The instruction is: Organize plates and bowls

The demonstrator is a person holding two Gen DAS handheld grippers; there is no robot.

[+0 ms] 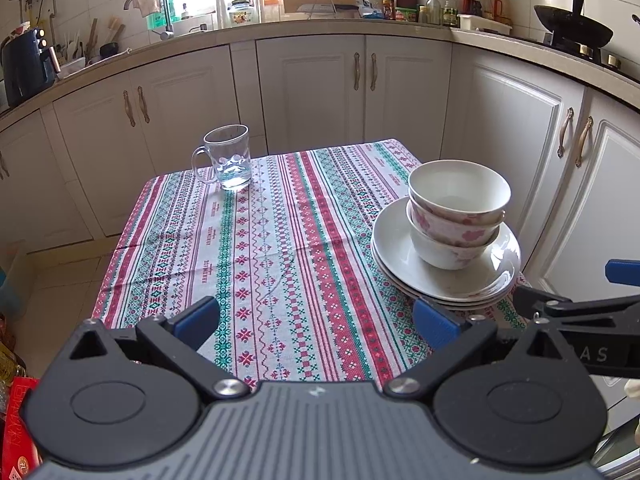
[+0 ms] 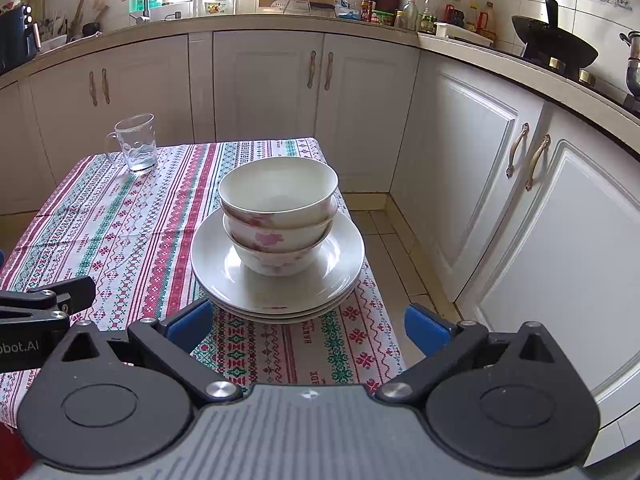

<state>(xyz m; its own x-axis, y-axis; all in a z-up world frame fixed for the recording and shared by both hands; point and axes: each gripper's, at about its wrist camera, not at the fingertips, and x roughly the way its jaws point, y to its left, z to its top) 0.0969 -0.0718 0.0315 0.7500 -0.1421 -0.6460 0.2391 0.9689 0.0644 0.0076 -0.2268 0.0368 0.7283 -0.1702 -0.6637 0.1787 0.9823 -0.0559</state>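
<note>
Looks finished: bowls point(image 2: 278, 216) nested atop stacked plates point(image 2: 276, 280) near the tabletop point(image 2: 120, 232) right edge. Left gripper point(image 1: 316, 320), right gripper point(image 2: 308, 324): jaws spread, empty.

I see a table under a striped cloth point(image 2: 132, 232). On the cloth, a glass mug point(image 2: 134, 144) stands at the far left corner; a stack of plates point(image 2: 212, 264) sits near the right edge.

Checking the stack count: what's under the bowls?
The three nested bowls sit on a stack of white plates; three plate rims show at the front edge. Under those lies the patterned tablecloth. The plate centres are hidden beneath the bottom bowl.
</note>
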